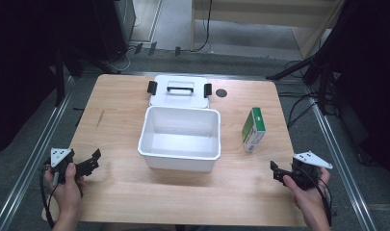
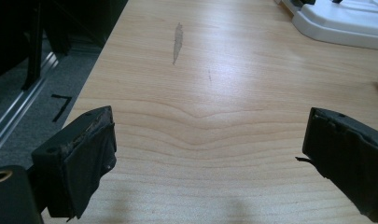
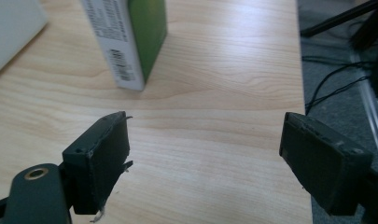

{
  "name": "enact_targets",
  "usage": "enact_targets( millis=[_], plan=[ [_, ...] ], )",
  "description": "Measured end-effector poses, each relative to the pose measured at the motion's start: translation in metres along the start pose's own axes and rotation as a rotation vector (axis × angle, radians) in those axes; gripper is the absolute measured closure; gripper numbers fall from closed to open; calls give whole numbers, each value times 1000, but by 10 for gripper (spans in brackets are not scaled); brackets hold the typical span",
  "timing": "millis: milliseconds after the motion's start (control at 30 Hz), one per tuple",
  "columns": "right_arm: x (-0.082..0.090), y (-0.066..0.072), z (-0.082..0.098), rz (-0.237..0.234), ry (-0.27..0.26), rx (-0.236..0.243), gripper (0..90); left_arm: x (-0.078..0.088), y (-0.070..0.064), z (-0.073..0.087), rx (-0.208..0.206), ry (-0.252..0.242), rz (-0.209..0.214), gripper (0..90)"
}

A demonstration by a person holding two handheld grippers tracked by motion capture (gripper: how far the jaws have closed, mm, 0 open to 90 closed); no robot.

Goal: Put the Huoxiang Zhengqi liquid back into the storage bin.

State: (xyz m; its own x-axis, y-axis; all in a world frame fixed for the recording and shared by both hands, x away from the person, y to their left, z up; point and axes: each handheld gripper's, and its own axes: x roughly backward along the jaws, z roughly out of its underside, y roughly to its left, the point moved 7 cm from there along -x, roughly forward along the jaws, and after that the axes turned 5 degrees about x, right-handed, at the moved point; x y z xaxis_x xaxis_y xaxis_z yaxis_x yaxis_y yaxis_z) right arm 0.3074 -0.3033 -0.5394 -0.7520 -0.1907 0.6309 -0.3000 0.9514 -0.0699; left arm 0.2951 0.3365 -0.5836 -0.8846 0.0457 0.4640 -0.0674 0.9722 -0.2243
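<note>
Wooden table (image 1: pixel 115 125) carries a white open bin (image 1: pixel 179 138) at its centre, its lid (image 1: pixel 179 91) lying flat just behind. Right of the bin, a green-and-white carton (image 1: pixel 253 130) stands upright, long axis vertical. Left gripper (image 1: pixel 89 163) and right gripper (image 1: pixel 278 172) hover near the front corners, jaws wide and empty.

Tub (image 1: pixel 179 139) mid-table (image 1: pixel 120 192); lid (image 1: pixel 179 91) flat just behind it; carton (image 1: pixel 253 129) standing right of tub, apart.
</note>
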Motion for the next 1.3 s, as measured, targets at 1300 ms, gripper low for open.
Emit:
enact_targets(
  millis=[1300],
  plan=[
    [13, 36, -136, -149, 758, 153, 268, -1, 1, 0, 15, 14, -4, 37]
  ],
)
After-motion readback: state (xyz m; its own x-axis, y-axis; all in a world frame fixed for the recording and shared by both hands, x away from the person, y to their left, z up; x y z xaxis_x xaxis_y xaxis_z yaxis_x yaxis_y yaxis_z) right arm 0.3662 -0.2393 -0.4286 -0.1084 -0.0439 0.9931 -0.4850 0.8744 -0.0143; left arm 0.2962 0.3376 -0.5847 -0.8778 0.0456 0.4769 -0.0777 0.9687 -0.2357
